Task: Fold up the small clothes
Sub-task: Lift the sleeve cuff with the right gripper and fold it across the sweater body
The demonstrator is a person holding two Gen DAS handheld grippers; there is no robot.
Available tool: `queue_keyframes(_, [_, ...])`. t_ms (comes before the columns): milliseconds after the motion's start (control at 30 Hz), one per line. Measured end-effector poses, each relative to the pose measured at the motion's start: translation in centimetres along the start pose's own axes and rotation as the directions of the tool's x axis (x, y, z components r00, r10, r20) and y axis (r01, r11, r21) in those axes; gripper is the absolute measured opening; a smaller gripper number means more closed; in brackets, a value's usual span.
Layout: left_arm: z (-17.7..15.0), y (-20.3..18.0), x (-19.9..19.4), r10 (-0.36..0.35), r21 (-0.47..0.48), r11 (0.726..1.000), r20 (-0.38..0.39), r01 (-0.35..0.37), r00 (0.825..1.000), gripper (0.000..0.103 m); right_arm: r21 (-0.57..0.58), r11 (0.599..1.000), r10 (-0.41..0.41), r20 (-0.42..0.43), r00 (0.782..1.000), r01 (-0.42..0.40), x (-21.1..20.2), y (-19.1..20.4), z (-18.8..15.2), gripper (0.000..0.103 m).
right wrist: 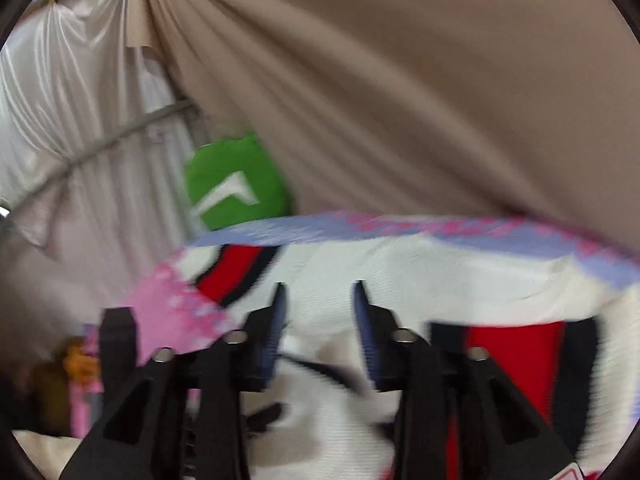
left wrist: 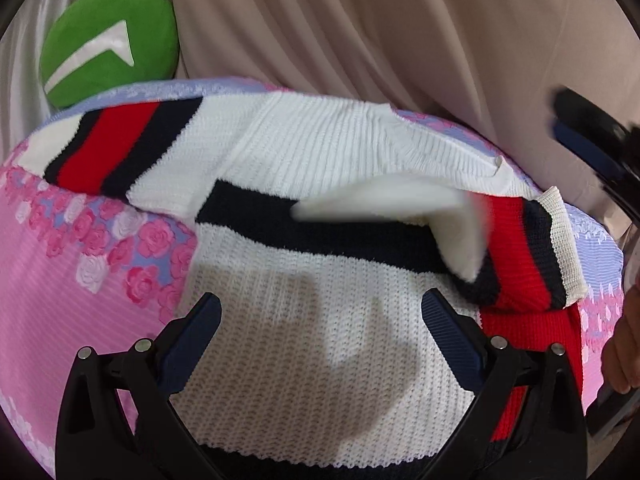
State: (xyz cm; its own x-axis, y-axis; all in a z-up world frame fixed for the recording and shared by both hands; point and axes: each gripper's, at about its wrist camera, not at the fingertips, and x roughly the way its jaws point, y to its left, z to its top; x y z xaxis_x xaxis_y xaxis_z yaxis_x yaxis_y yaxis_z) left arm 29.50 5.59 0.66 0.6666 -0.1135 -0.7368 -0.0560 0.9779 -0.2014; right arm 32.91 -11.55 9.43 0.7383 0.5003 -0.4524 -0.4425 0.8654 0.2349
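**Grippers spread over a striped knit sweater**

Left gripper (left wrist: 320, 320) hangs with its jaws spread wide above the white knit body of the sweater (left wrist: 320, 360), nothing between the blue pads; whether they touch the cloth I cannot tell. Right gripper (right wrist: 320, 320) is part-open with nothing pinched, and its view is blurred.

The sweater is white ribbed knit with navy and red bands. It lies on a pink and lilac rose-printed cover (left wrist: 80, 248), body running from the near edge towards the beige curtain (left wrist: 360, 32). One sleeve (left wrist: 120, 144) stretches out to the left; the other sleeve (left wrist: 532, 252) is doubled back at the right. A green cushion (left wrist: 108, 44) sits behind.
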Motion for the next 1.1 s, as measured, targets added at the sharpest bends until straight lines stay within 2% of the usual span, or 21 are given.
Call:
queue_keyframes(67, [-0.1,0.5,0.6,-0.018,-0.021,1.000,-0.024,0.018,1.000,0.098,0.049,0.989,-0.138,0.001,0.990,0.138,-2.3,-3.8,-1.5,0.054])
queue_keyframes(100, [-0.1,0.7,0.9,-0.016,-0.028,1.000,-0.032,0.015,0.999,0.098,0.087,0.980,-0.178,-0.018,0.984,0.179,-3.2,-5.6,-2.2,0.054])
queue_keyframes(200, [0.2,0.8,1.8,-0.006,-0.056,0.998,-0.049,0.003,0.999,0.098,0.239,0.912,-0.318,-0.097,0.943,0.332,-5.3,-12.0,-5.3,0.056])
queue_keyframes(300, [0.6,0.7,2.9,-0.002,-0.100,0.995,-0.054,-0.004,0.999,0.098,0.312,0.864,-0.354,-0.181,0.917,0.395,-5.2,-15.7,-7.6,0.057])
queue_keyframes(400, [1.4,0.7,3.7,0.011,-0.142,0.990,-0.032,-0.015,0.999,0.097,0.304,0.856,-0.358,-0.234,0.904,0.418,-3.6,-16.8,-8.7,0.057])
queue_keyframes(433, [1.8,0.8,3.8,0.003,-0.157,0.988,-0.019,-0.006,1.000,0.092,0.292,0.856,-0.360,-0.255,0.897,0.426,-2.8,-16.9,-9.0,0.054])
queue_keyframes(467, [2.3,0.7,3.6,-0.012,-0.168,0.986,0.003,0.012,1.000,0.086,0.279,0.859,-0.357,-0.275,0.893,0.429,-2.2,-16.9,-9.1,0.036])
queue_keyframes(500, [2.8,0.5,3.5,-0.029,-0.166,0.986,0.023,0.032,0.999,0.067,0.269,0.868,-0.344,-0.281,0.896,0.418,-1.7,-16.7,-8.9,0.021])
queue_keyframes(533, [3.3,0.4,3.3,-0.045,-0.155,0.987,0.041,0.051,0.998,0.046,0.279,0.878,-0.325,-0.247,0.913,0.389,-2.1,-16.4,-8.5,0.020])
queue_keyframes(600, [4.4,0.0,2.0,-0.057,-0.130,0.989,0.115,0.072,0.992,0.022,0.359,0.897,-0.250,-0.065,0.966,0.257,-5.5,-16.3,-7.6,0.018])
queue_keyframes(633, [4.8,-0.1,1.0,-0.057,-0.118,0.990,0.162,0.077,0.985,0.019,0.395,0.894,-0.236,0.010,0.972,0.213,-7.2,-16.6,-7.4,0.017])
queue_keyframes(667, [4.9,-0.1,0.3,-0.051,-0.116,0.990,0.199,0.075,0.979,0.019,0.448,0.872,-0.245,0.056,0.968,0.195,-8.7,-17.7,-7.8,0.017])
queue_keyframes(700, [4.9,0.1,-0.2,-0.030,-0.123,0.991,0.229,0.059,0.973,0.019,0.486,0.843,-0.278,0.030,0.960,0.229,-8.9,-18.9,-8.5,0.017])
queue_keyframes(733, [4.9,0.1,0.1,-0.002,-0.124,0.992,0.224,0.031,0.974,0.019,0.496,0.808,-0.321,-0.082,0.944,0.318,-7.9,-20.5,-9.4,0.017])
queue_keyframes(800, [4.4,-0.4,2.8,0.047,-0.090,0.995,0.127,-0.036,0.991,0.019,0.475,0.764,-0.353,-0.259,0.899,0.437,-5.8,-22.5,-12.0,0.017])
queue_keyframes(833, [3.9,-0.5,4.3,0.057,-0.079,0.996,0.068,-0.052,0.996,0.019,0.481,0.773,-0.346,-0.226,0.910,0.413,-6.3,-22.6,-12.4,0.018])
queue_keyframes(900, [2.7,-0.2,5.7,0.036,-0.091,0.995,0.000,-0.036,0.999,0.020,0.488,0.771,-0.342,-0.225,0.912,0.409,-7.3,-22.5,-12.4,0.022])
queue_keyframes(967, [1.9,0.0,5.0,-0.007,-0.103,0.995,0.009,0.008,1.000,0.029,0.476,0.771,-0.364,-0.216,0.906,0.423,-8.4,-22.2,-12.2,0.026])
queue_keyframes(1000, [1.6,0.0,4.2,-0.015,-0.098,0.995,0.025,0.018,1.000,0.046,0.464,0.772,-0.388,-0.199,0.900,0.435,-9.3,-21.9,-12.0,0.026])
queue_keyframes(1033, [1.2,-0.1,3.6,-0.020,-0.098,0.995,0.040,0.024,0.999,0.072,0.457,0.772,-0.406,-0.180,0.896,0.441,-10.0,-20.8,-11.7,0.027])
queue_keyframes(1100, [0.5,-0.4,2.9,-0.035,-0.106,0.994,0.052,0.040,0.998,0.098,0.449,0.790,-0.395,-0.150,0.906,0.418,-10.5,-19.8,-11.2,0.027])
